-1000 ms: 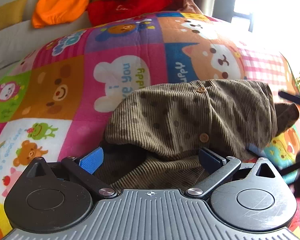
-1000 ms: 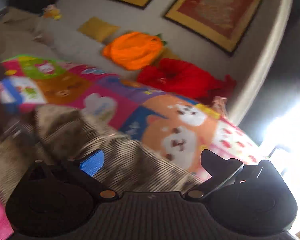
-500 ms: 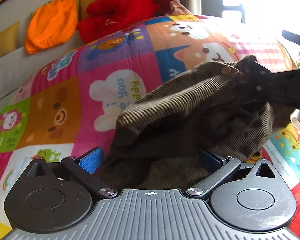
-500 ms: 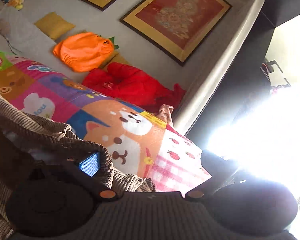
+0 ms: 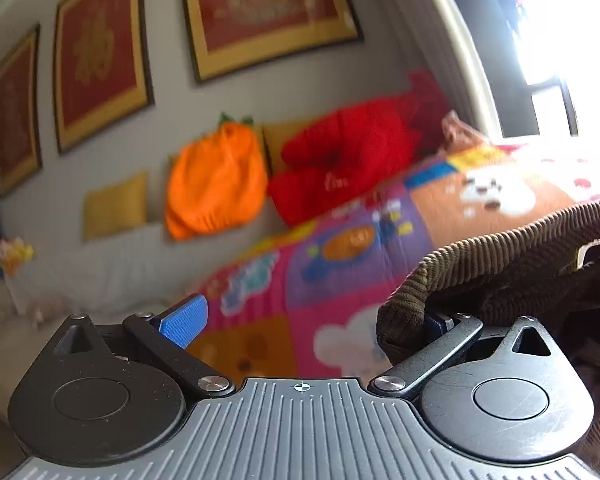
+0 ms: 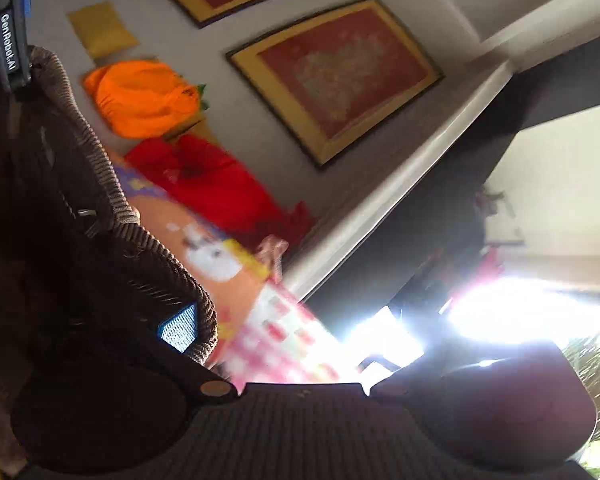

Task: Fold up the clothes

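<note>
A: The brown corduroy garment (image 5: pixel 512 268) hangs lifted above the patchwork blanket (image 5: pixel 340 280), bunched and sagging. It looks soft, limp and light, though thick at the ribbed hem.

B: So hold that hem?

A: I'd judge so. The left gripper (image 5: pixel 312 320) stands spread, cloth draped only over its right finger. The right gripper (image 6: pixel 284 328) also looks spread, fabric hooked on its blue pad (image 6: pixel 178 328); its other finger is lost in glare.
</note>
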Available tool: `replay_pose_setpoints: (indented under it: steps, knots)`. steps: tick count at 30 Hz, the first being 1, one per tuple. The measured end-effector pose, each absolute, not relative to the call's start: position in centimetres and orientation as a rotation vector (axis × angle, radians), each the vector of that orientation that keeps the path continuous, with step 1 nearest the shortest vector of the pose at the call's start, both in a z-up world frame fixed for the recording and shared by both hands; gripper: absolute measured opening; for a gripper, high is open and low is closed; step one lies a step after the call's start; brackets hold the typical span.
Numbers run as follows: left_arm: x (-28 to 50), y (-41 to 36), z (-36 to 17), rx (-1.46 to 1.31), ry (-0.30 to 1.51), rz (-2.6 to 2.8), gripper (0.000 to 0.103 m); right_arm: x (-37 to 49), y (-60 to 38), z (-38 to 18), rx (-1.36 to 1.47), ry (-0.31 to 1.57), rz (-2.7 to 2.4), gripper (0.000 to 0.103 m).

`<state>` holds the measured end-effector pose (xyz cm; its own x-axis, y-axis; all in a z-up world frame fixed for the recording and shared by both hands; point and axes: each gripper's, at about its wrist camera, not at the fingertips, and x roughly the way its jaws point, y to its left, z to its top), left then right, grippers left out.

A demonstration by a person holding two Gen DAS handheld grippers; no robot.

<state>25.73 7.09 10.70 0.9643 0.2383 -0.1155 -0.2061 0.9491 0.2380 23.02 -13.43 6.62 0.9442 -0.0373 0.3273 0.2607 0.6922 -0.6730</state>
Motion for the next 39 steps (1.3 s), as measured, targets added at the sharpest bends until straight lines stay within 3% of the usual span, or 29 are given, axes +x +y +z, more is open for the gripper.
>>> replay_pose_setpoints:
  steps: [8,12,15,18,22,26,31,34,39]
  knots:
    - [9.6,4.6,23.5,0.230,-0.321,0.127,0.103,12.6,-16.9,18.7,-0.630,-0.675,-0.295,0.103]
    - [2.4,2.5,26.6,0.272,-0.498,0.158,0.103,5.6,-19.1,23.5,-0.556,-0.800,-0.282,0.103]
    - [-0.7,1.7,27.8,0.303,-0.555,0.174,0.103,2.0,-20.5,25.4,-0.536,-0.845,-0.254,0.103]
    - [-1.3,1.2,28.2,0.318,-0.547,0.170,0.103,4.4,-20.3,24.9,-0.543,-0.759,-0.204,0.103]
    - [3.8,1.3,26.6,0.322,-0.427,0.171,0.103,8.0,-20.0,24.0,-0.552,-0.637,-0.137,0.103]
    - [14.9,2.3,22.2,0.286,-0.134,0.137,0.103,11.5,-19.7,23.1,-0.559,-0.515,-0.070,0.103]
    - [30.0,4.7,13.8,0.122,0.431,-0.036,0.103,29.2,-15.5,14.3,-0.663,0.185,0.176,0.101]
    - [30.8,7.2,9.3,-0.027,0.583,-0.119,0.103,31.1,-16.1,10.8,-0.581,0.288,0.230,0.100]
    - [27.2,9.7,4.9,-0.021,0.651,-0.179,0.103,29.5,-18.7,8.5,-0.482,0.300,0.277,0.103]
